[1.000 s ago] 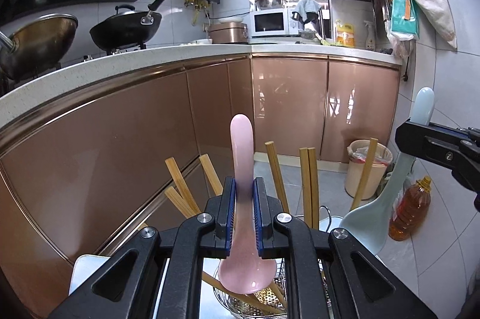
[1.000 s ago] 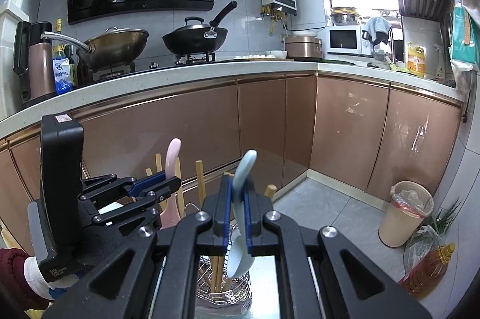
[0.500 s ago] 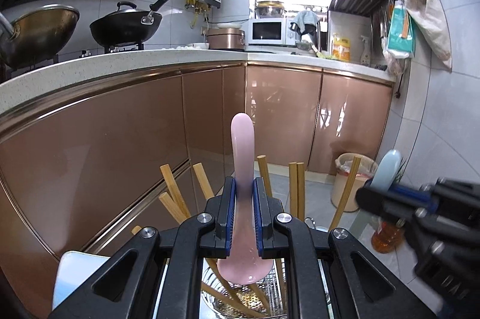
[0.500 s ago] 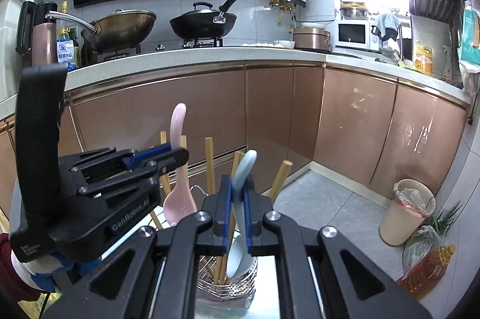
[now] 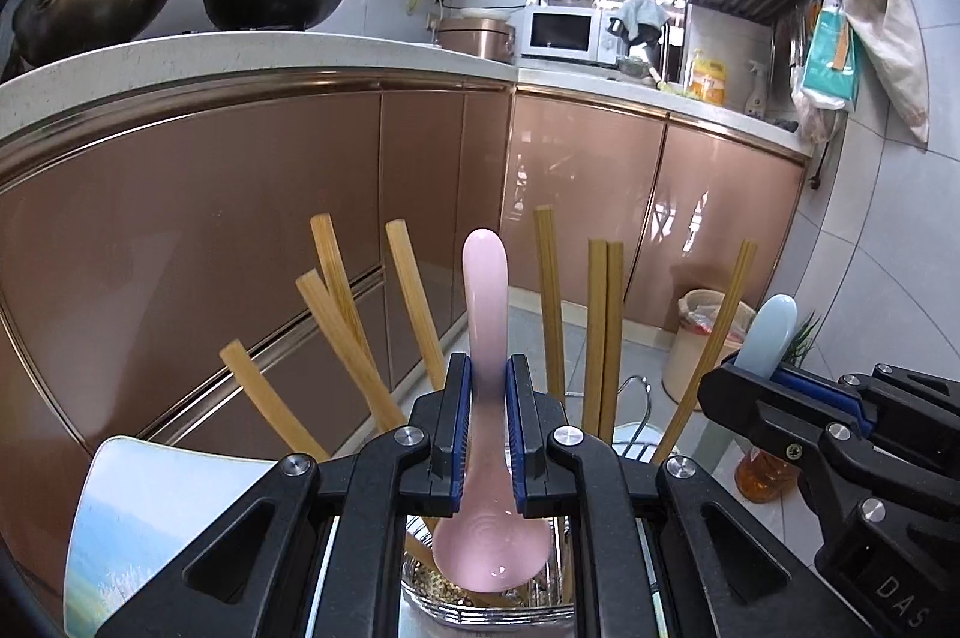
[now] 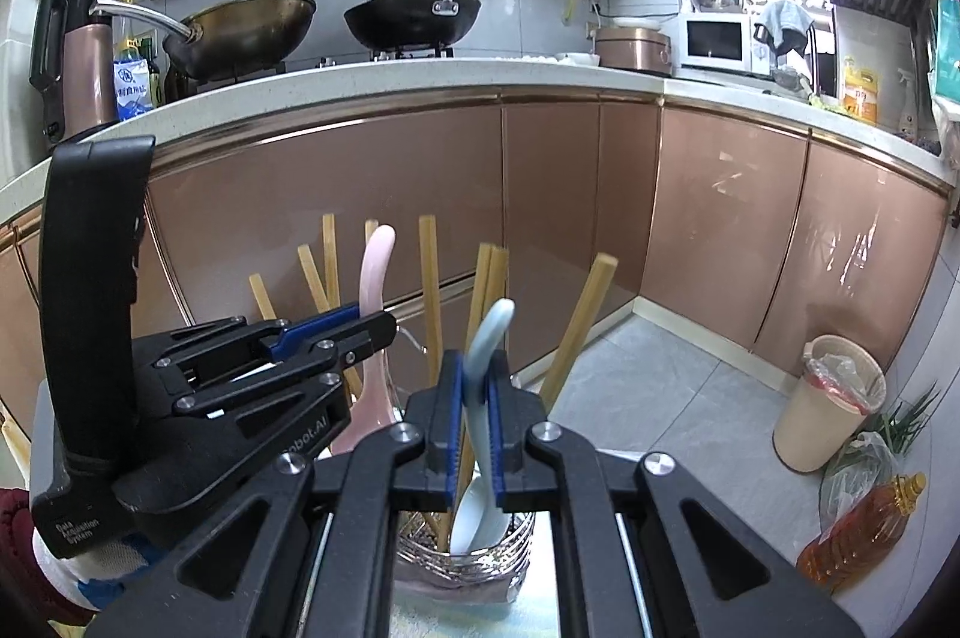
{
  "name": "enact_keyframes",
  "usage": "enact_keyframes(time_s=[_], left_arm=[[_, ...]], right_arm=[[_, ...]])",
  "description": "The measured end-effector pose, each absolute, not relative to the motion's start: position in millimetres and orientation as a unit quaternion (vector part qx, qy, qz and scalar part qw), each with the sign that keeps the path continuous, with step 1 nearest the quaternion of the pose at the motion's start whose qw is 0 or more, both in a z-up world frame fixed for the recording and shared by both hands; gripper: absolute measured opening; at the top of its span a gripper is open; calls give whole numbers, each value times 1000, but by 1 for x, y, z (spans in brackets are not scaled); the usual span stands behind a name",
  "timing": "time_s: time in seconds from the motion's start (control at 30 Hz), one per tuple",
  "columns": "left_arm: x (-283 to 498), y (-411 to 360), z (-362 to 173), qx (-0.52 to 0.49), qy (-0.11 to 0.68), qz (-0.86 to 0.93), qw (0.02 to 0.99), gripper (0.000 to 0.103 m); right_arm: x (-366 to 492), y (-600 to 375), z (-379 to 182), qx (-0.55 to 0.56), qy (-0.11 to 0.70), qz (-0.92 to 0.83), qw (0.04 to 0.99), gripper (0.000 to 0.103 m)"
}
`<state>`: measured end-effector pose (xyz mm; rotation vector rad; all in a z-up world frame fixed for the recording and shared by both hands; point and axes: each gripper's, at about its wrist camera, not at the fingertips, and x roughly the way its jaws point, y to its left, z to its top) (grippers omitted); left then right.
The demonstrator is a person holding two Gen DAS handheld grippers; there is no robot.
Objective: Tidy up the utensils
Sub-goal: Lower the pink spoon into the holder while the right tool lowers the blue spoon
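Observation:
My left gripper (image 5: pixel 486 428) is shut on a pink spoon (image 5: pixel 487 314), handle up, its bowl just above the rim of a metal wire utensil holder (image 5: pixel 480 611). My right gripper (image 6: pixel 474 428) is shut on a light blue spoon (image 6: pixel 489 338), its bowl lowered into the same holder (image 6: pixel 462 560). Several wooden chopsticks (image 5: pixel 600 326) stand in the holder and fan outward. The right gripper also shows in the left wrist view (image 5: pixel 744 380), to the right. The left gripper also shows in the right wrist view (image 6: pixel 384 326), to the left, with the pink spoon (image 6: pixel 375 266).
Brown kitchen cabinets (image 6: pixel 372 194) and a white counter (image 6: pixel 420 74) with two woks stand behind. A lined bin (image 6: pixel 828 404) and an oil bottle (image 6: pixel 864 530) stand on the tiled floor at right. A pale board or tray edge (image 5: pixel 150 512) lies at lower left.
Both grippers have come down toward the holder with their spoons. The blue spoon's bowl has gone into the holder. The right gripper has moved closer beside the left one.

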<state>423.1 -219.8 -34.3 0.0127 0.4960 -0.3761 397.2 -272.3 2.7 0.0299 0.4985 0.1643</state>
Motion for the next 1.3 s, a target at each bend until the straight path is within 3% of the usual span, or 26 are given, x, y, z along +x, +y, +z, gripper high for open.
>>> enact_keyframes(time_s=[0.93,1.07,1.13,1.3], left_arm=[[415,-210,-46,1,261,-179,949,12],[414,-210,-46,0,263,-181,948,17],[413,-210,-46,-3,265,-185,946,25],[411,-210,-42,-2,261,-188,947,27]], right_arm=[[395,-267,-14,10,248,67,966,7],[391,-277,-16,29,250,67,965,8],[390,-279,-15,32,251,66,965,8],[391,-278,-10,24,251,65,966,8]])
